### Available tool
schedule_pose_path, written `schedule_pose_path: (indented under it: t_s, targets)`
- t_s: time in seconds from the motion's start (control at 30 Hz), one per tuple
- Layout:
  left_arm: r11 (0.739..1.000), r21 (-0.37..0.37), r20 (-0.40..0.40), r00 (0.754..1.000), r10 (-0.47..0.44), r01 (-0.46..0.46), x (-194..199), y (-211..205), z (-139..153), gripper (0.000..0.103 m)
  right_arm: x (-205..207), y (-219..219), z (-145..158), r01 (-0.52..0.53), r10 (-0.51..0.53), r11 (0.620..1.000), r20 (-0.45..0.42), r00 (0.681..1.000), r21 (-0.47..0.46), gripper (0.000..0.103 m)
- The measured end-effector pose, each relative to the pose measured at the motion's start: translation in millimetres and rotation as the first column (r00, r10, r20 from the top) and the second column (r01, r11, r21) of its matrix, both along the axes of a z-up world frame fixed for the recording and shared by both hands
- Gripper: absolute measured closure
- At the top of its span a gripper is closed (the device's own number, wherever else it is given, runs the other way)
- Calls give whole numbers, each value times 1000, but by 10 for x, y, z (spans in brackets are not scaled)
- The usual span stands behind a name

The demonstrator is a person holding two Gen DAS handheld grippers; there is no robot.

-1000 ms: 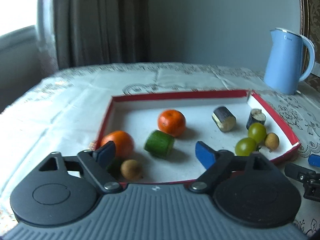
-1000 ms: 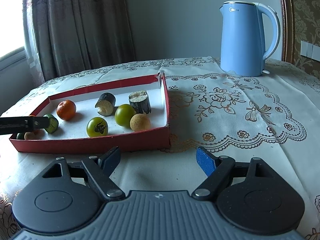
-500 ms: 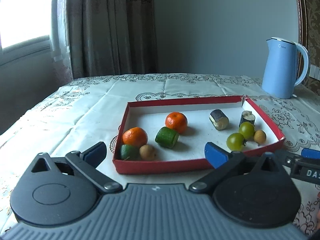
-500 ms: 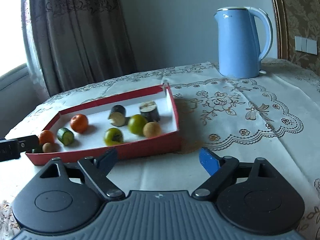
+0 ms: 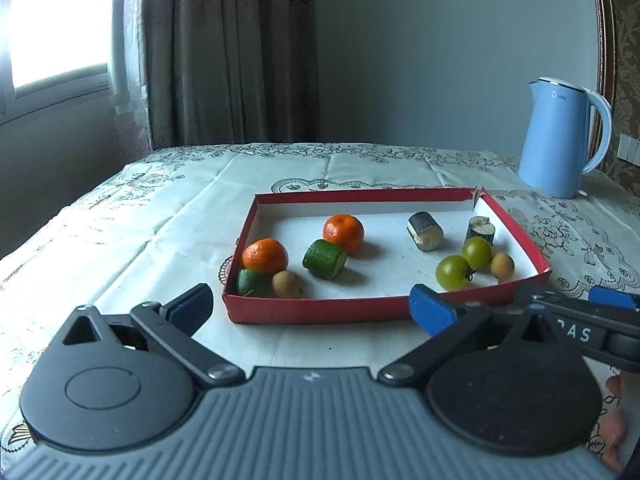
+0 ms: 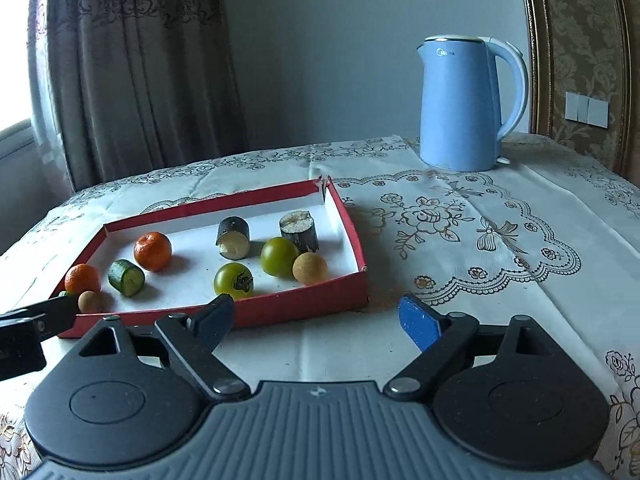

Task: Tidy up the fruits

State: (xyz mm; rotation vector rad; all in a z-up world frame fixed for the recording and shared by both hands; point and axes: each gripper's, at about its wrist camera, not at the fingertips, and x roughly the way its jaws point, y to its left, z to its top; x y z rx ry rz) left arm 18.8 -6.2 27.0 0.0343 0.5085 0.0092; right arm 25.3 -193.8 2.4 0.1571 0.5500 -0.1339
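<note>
A red tray (image 5: 316, 311) with a white floor sits on the tablecloth and also shows in the right wrist view (image 6: 304, 303). In it lie two oranges (image 5: 344, 233) (image 5: 265, 255), two green cucumber pieces (image 5: 325, 259) (image 5: 253, 282), two green tomatoes (image 5: 453, 272) (image 5: 477, 252), two small tan longans (image 5: 286, 284) (image 5: 502, 265) and two dark cane pieces (image 5: 425, 231) (image 5: 480, 230). My left gripper (image 5: 312, 309) is open and empty, just before the tray's near wall. My right gripper (image 6: 320, 318) is open and empty, at the tray's near right corner.
A light blue electric kettle (image 6: 464, 104) stands at the back right of the table, also in the left wrist view (image 5: 560, 140). A curtain (image 5: 224, 52) and a window hang behind the table. The lace tablecloth (image 6: 480, 232) covers the table right of the tray.
Both grippers have drawn back and up from the tray, so the tray looks smaller and farther away. The left gripper was over the tray's near edge; now it is before it. Nothing was taken.
</note>
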Motion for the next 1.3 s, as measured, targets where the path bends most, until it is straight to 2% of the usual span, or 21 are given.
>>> schedule_pose_path:
  t_s: [0.27,0.73,1.3]
  targets:
    - [999,39,0,999,37,-37,30,-21,-7,0,-96,43,48,-4,4,1000,21,1000,-6,13]
    - [995,61,9,997,78,-79,33,16,-4,0,-107,259,106,-15,17,998,31,999,-54,13]
    - [994,51,-3,995,98,-98,76,94,-39,0,-69,375,147,-23,26,997,41,999,-72,13]
